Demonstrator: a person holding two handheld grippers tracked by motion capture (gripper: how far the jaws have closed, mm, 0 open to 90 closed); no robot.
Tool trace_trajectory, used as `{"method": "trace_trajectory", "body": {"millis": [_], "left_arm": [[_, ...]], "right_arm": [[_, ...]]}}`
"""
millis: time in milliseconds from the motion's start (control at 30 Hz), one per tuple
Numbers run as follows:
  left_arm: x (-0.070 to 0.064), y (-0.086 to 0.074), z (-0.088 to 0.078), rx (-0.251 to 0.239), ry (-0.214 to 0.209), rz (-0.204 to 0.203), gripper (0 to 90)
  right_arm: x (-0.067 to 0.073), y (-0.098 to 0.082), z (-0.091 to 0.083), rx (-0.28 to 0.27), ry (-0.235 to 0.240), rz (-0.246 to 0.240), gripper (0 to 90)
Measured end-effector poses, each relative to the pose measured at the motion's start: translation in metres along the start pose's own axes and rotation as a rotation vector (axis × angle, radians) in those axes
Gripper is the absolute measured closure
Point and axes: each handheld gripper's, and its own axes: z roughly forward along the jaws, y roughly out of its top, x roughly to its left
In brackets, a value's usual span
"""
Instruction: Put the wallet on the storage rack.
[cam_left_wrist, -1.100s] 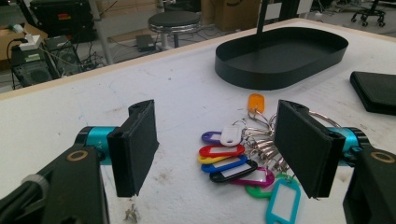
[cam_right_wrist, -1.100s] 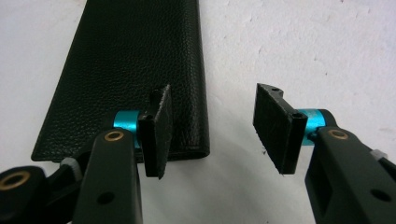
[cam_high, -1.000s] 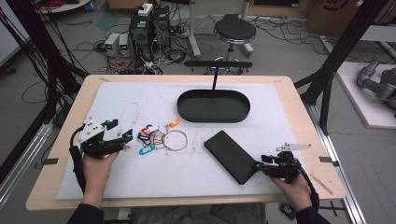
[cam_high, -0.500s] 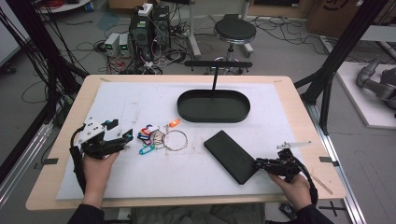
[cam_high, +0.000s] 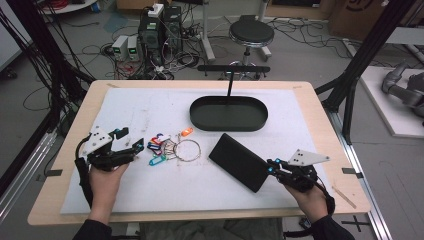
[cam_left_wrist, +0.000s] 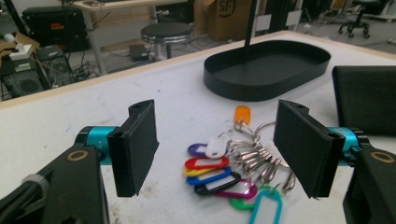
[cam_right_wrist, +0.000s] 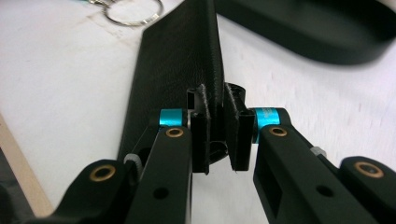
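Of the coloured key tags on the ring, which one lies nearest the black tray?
The orange tag: it sticks out from the bunch toward the black tray, while the red, blue, white and teal tags lie on the side nearer the left tongs.

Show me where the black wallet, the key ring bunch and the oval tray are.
black wallet (cam_high: 239, 161), high view, middle of its flat face.
key ring bunch (cam_high: 170, 146), high view, the cluster of tags.
oval tray (cam_high: 200, 116), high view, its left rim.

Black stool (cam_high: 251, 34) on cable-strewn grey floor (cam_high: 310, 55)
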Motion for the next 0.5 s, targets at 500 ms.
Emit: {"method": "trace_trajectory", "body": {"millis": [500], "left_arm": [[-0.038,0.014,0.039,0.007,-0.276,0.005,30.3]], "right_arm": [[0.011,0.002,-0.010,-0.083,0.091,-0.217,82.6]]}}
